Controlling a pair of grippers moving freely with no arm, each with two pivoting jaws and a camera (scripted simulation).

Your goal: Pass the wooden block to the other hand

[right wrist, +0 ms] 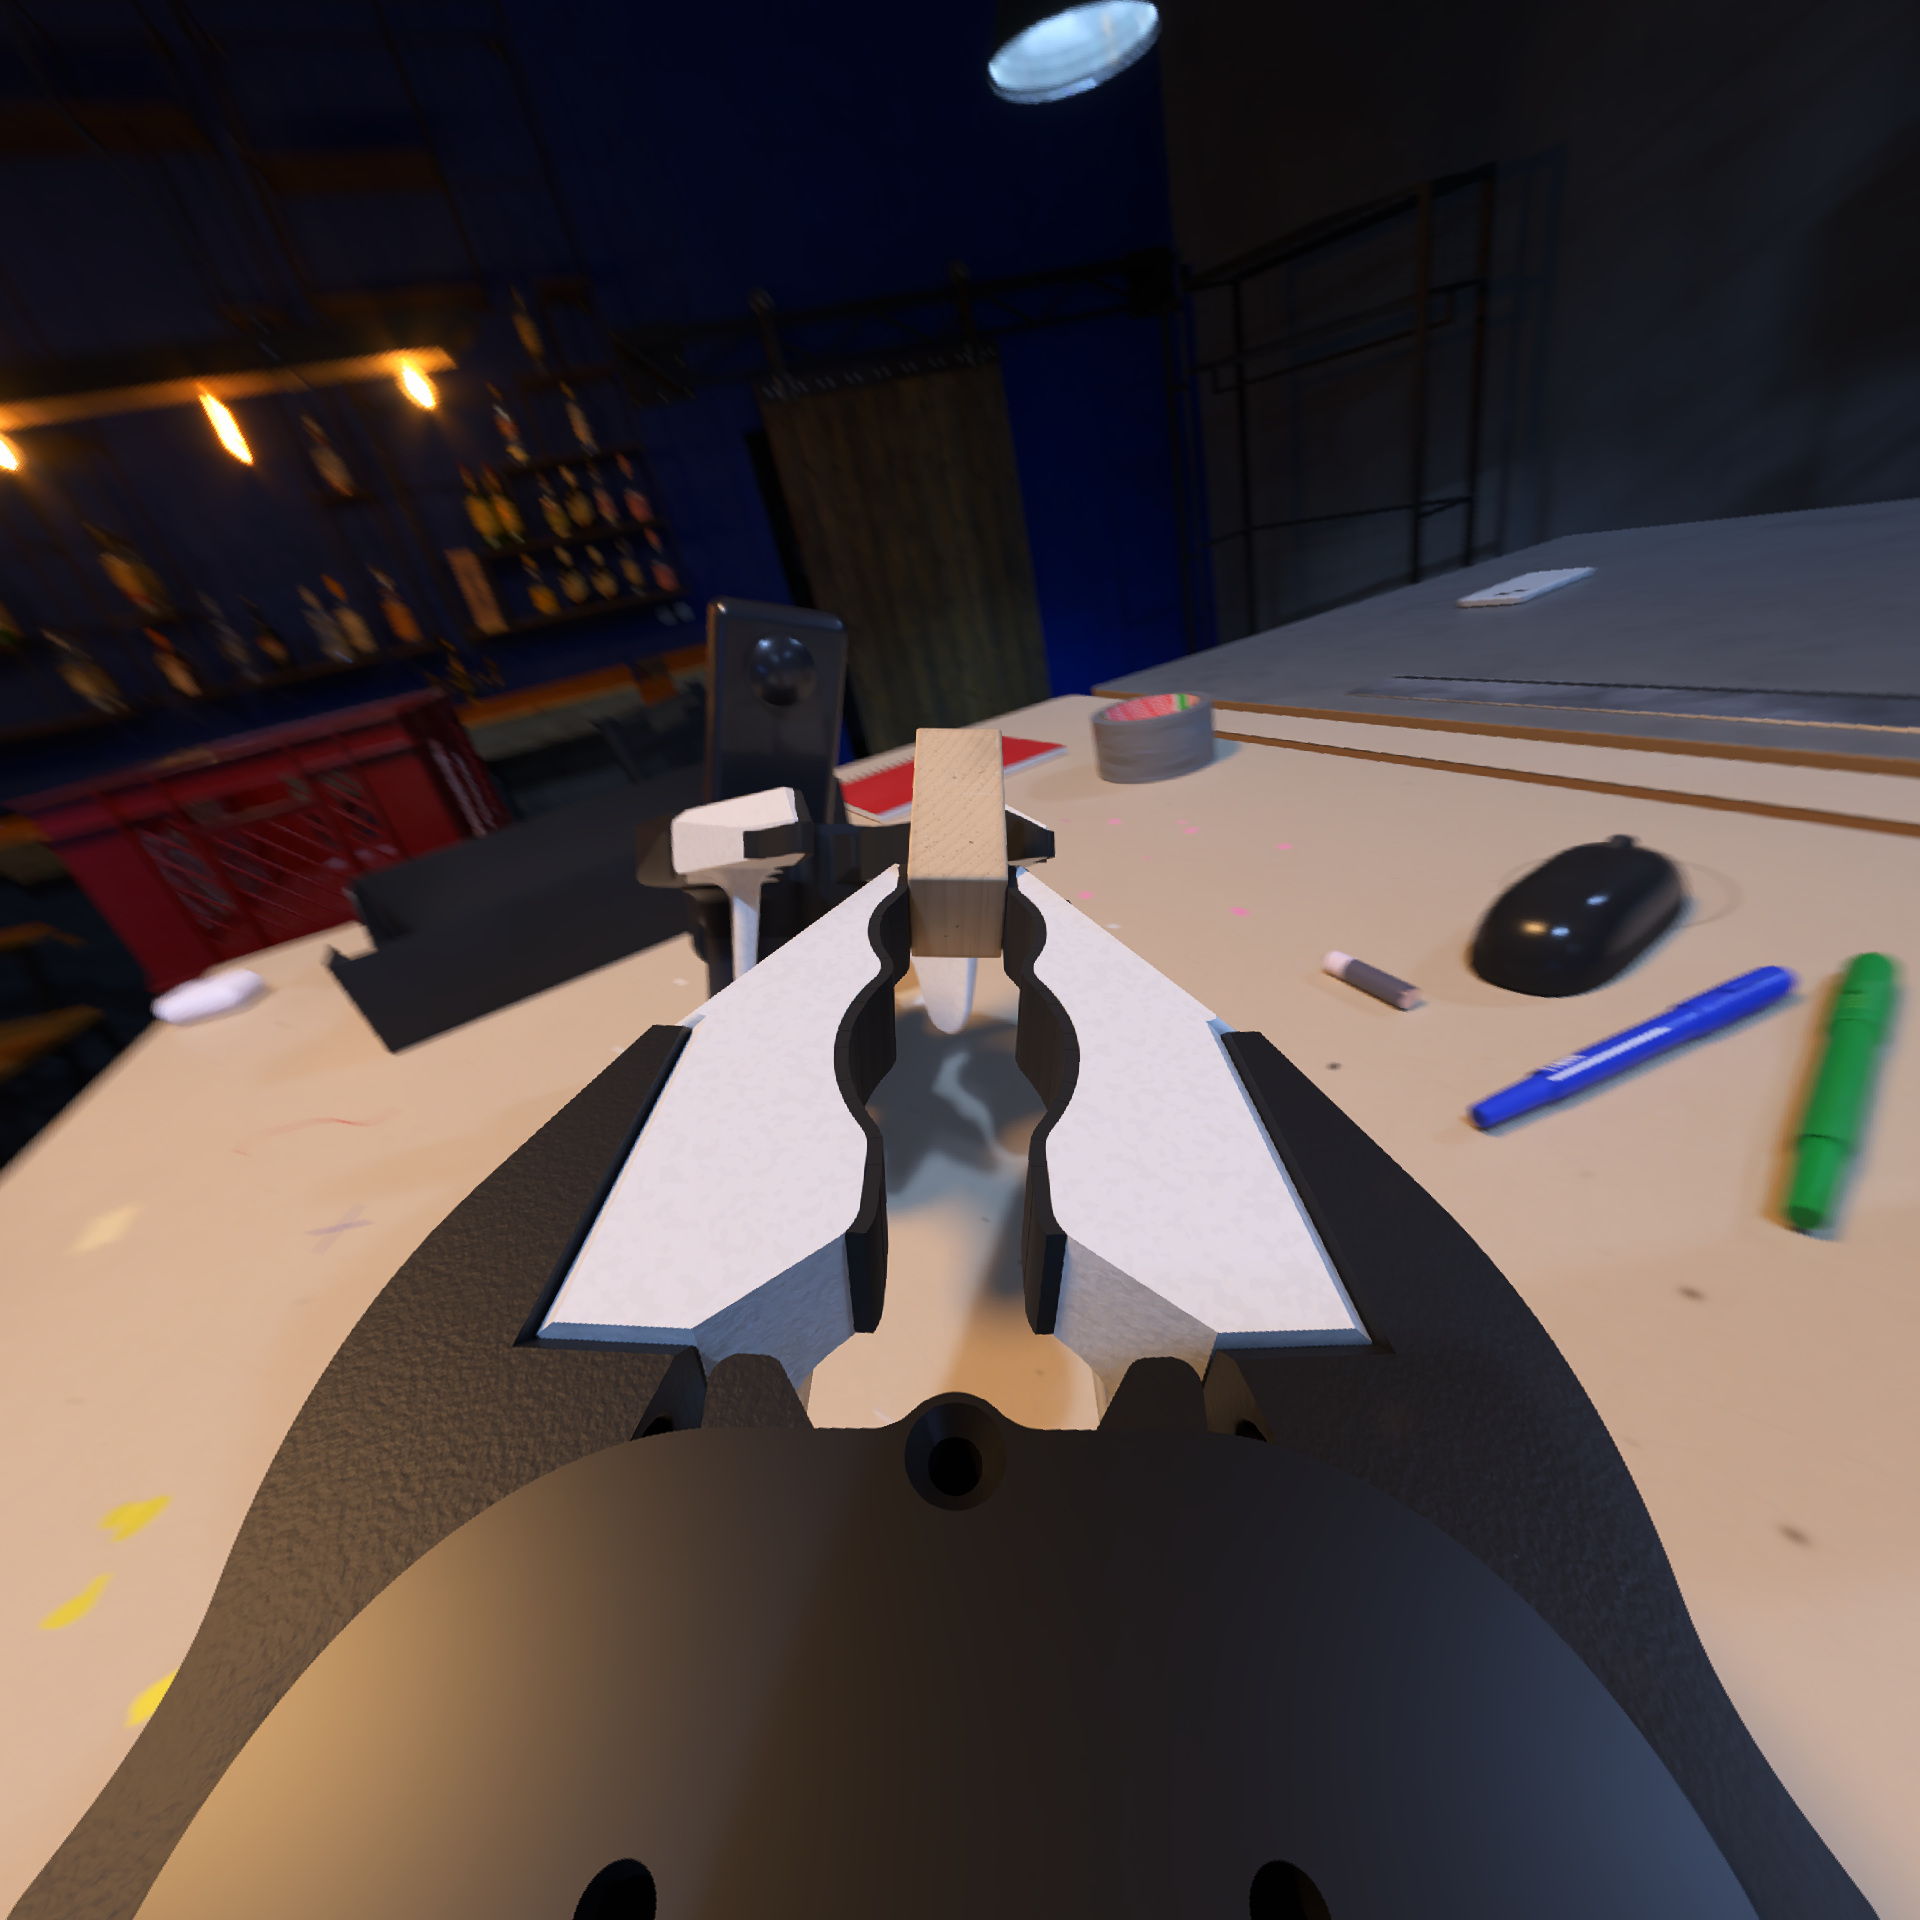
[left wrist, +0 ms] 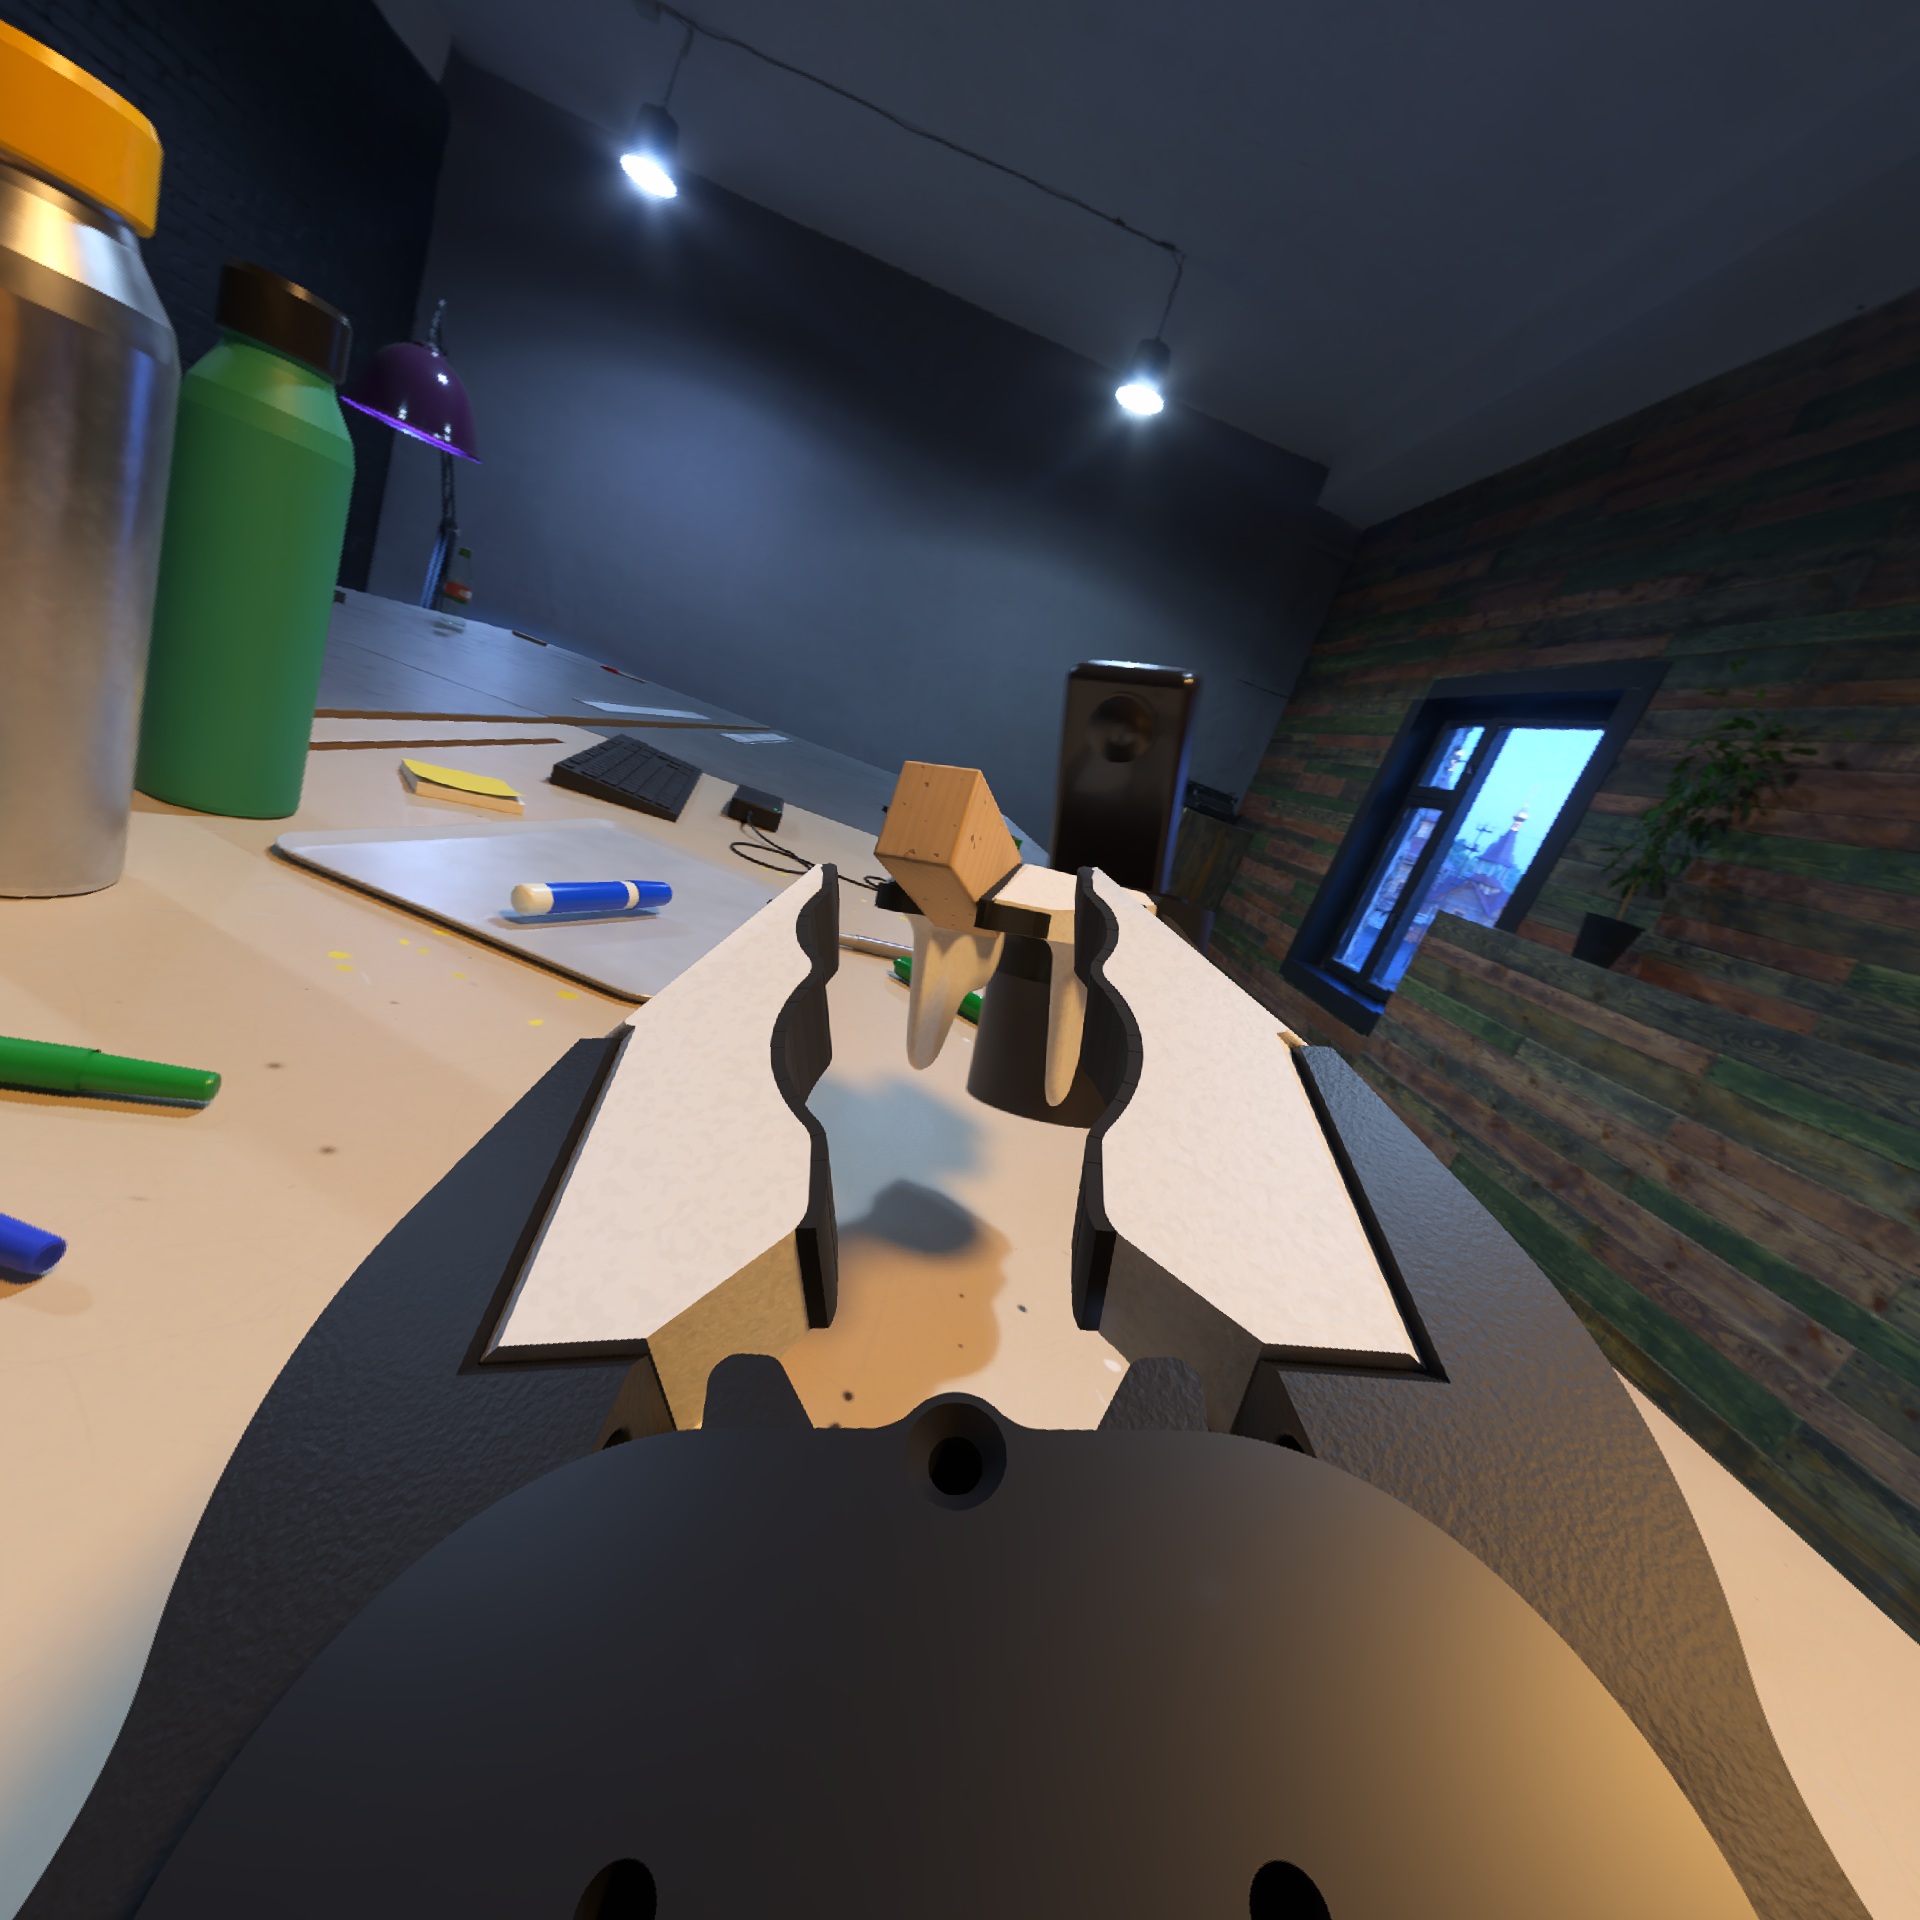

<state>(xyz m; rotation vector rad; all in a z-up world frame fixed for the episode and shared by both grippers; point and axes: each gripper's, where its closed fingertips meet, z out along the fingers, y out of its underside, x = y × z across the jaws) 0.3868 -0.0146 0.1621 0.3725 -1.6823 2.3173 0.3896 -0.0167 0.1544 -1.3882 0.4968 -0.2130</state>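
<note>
The wooden block (right wrist: 956, 852) is a pale oblong held above the beige table (right wrist: 1403, 1403). My right gripper (right wrist: 956, 888) is shut on it at the fingertips. In the left wrist view the block (left wrist: 940, 836) stands tilted just past my left gripper (left wrist: 956, 883), which is open wide with a jaw on either side of the block and not touching it. The right gripper's white fingers (left wrist: 1039, 896) show behind the block there. In the right wrist view one of the left gripper's fingers (right wrist: 732, 831) shows left of the block, and the other is mostly hidden behind it.
On the left stand a steel bottle with an orange lid (left wrist: 62, 468), a green bottle (left wrist: 249, 551), a grey tray (left wrist: 416, 862) with a blue marker (left wrist: 592, 896), and a green marker (left wrist: 104, 1075). On the right lie a black mouse (right wrist: 1579, 914), two markers (right wrist: 1631, 1044) and a tape roll (right wrist: 1153, 738).
</note>
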